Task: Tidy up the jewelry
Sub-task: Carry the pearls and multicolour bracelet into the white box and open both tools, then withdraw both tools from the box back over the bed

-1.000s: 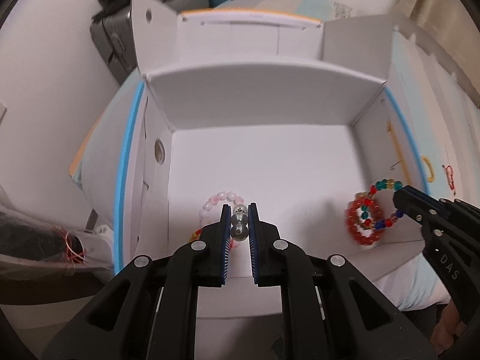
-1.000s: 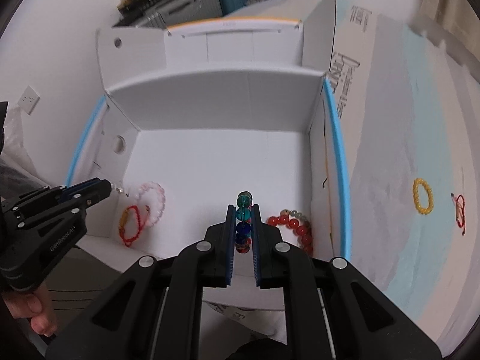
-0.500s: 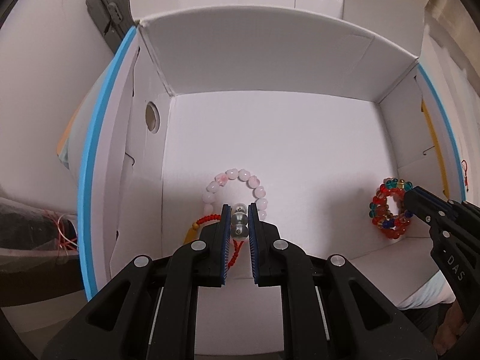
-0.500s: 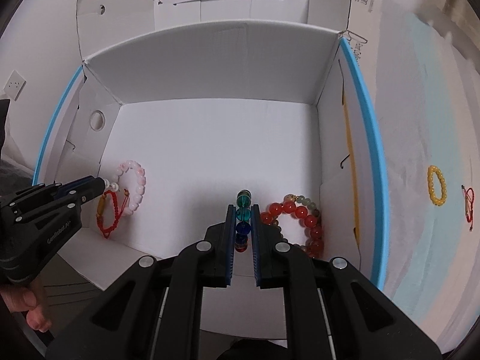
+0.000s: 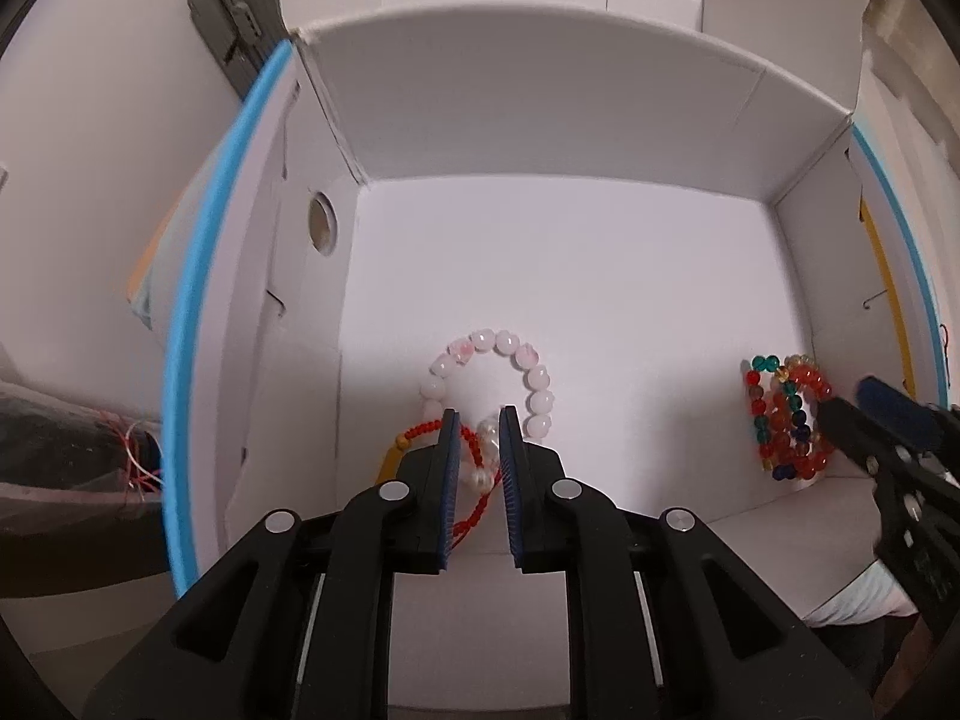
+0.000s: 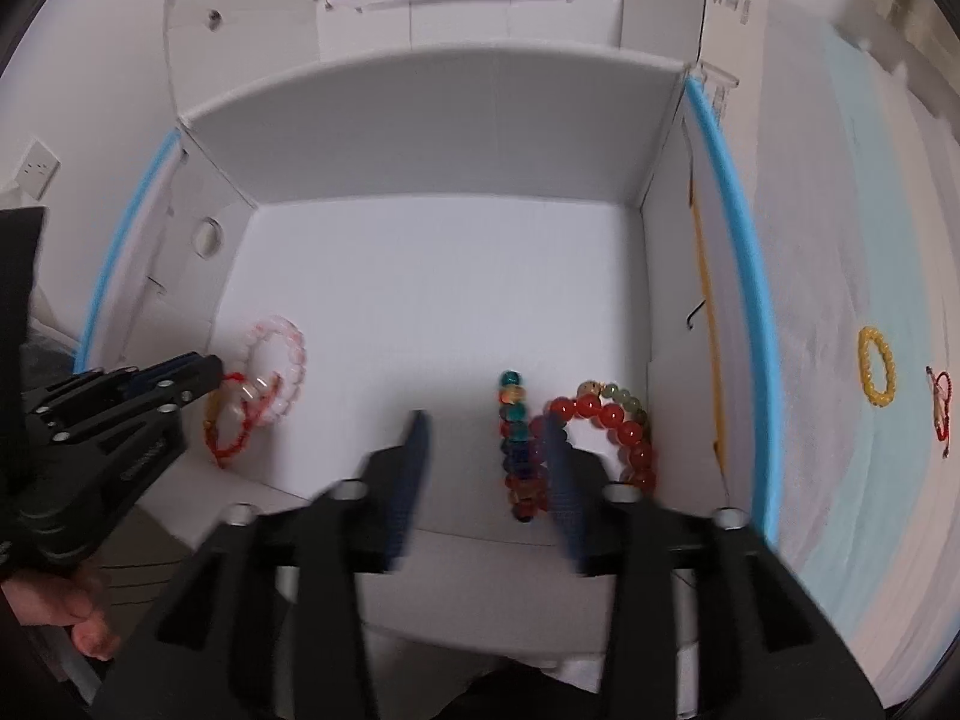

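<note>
A white cardboard box (image 5: pixel 570 276) holds the jewelry. My left gripper (image 5: pixel 480 450) is slightly open over the box's near left, with a clear pearl-like bracelet (image 5: pixel 487 459) loose between its jaws, above a pink bead bracelet (image 5: pixel 516 360) and a red cord bracelet (image 5: pixel 420 432). My right gripper (image 6: pixel 486 468) is open at the near right; a multicoloured bead bracelet (image 6: pixel 516 444) lies beside its right finger, next to a red bead bracelet (image 6: pixel 612 420). Both bracelets also show in the left wrist view (image 5: pixel 786 414).
A yellow bead bracelet (image 6: pixel 876 366) and a small red cord bracelet (image 6: pixel 942 408) lie on the pale blue surface right of the box. The box has a blue-edged rim (image 6: pixel 738 276) and raised flaps. A dark suitcase (image 5: pixel 240 30) stands behind.
Both grippers moved down into the box. The right one opened and let go of the multicoloured bracelet. The left one's jaws parted a little and the clear bracelet is slipping down.
</note>
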A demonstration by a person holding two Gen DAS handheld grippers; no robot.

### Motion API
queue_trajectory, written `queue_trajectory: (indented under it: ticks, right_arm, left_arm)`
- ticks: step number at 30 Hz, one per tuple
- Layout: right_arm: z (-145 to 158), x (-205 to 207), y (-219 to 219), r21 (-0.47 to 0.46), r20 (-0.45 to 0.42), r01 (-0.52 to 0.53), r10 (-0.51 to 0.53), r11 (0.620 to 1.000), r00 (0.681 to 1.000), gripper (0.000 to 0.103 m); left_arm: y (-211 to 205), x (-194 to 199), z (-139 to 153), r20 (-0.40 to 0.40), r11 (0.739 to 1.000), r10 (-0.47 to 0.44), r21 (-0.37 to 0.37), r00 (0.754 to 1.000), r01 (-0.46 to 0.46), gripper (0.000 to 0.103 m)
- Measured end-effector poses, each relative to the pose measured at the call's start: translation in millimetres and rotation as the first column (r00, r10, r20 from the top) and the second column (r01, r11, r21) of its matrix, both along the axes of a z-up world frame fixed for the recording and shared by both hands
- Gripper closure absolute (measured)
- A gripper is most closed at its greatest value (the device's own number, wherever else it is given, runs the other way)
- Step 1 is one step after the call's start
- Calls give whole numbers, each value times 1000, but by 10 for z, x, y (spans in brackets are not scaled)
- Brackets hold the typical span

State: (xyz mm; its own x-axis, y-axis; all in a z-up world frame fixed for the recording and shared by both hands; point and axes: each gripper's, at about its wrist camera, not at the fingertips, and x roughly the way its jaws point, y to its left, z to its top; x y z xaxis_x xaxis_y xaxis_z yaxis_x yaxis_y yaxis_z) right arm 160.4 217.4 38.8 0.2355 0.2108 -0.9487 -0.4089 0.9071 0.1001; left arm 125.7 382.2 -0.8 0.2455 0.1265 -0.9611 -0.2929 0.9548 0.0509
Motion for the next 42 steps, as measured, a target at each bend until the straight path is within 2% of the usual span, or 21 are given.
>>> queue_trajectory:
  ticks: [1, 5, 6, 7, 10, 11, 16, 18, 22, 29, 35, 42]
  right_arm:
    - [83, -21, -6, 10, 21, -4, 4, 1000, 1000, 55]
    - [381, -48, -75, 17, 92, -6, 4, 1000, 996, 36]
    - [435, -48, -102, 17, 104, -2, 1, 1000, 995, 29]
    - [490, -45, -135, 18, 118, 4, -6, 1000, 993, 27]
    - [651, -31, -289, 29, 148, 25, -29, 999, 989, 21]
    - [697, -24, -352, 31, 155, 35, -39, 999, 987, 19]
    - [838, 0, -681, 42, 175, 71, -77, 997, 982, 16]
    - [897, 11, -846, 52, 186, 88, -96, 995, 978, 12]
    - [1000, 41, -1191, 67, 205, 120, -131, 991, 970, 9]
    - [1108, 105, -1890, 60, 236, 205, -214, 977, 948, 8]
    - [1090, 221, -2659, 45, 256, 289, -291, 956, 922, 8]
    - [832, 462, -3470, 25, 225, 384, -379, 923, 897, 8]
  left_arm:
    - [-8, 1, 33, 11, 1000, 3, 7, 1000, -3, 72]
    - [-94, -1, 186, 54, 1000, 7, 27, 999, -9, 53]
    - [-124, -5, 225, 65, 999, 6, 34, 998, -8, 42]
    - [-169, -6, 289, 88, 999, 2, 41, 996, -6, 37]
    - [-268, -3, 412, 114, 999, -2, 49, 993, -3, 32]
    - [-316, -1, 462, 126, 999, -6, 51, 992, 0, 27]
    - [-612, 7, 681, 177, 998, -36, 62, 984, 26, 17]
    - [-705, 26, 765, 191, 997, -47, 64, 981, 35, 11]
    - [-1020, 89, 890, 224, 995, -90, 55, 970, 80, 6]
    - [-1661, 317, 951, 237, 988, -155, 28, 959, 152, 6]
    - [-2353, 603, 892, 231, 968, -246, 11, 941, 250, 6]
    - [-3125, 1012, 604, 197, 938, -336, -16, 921, 346, 6]
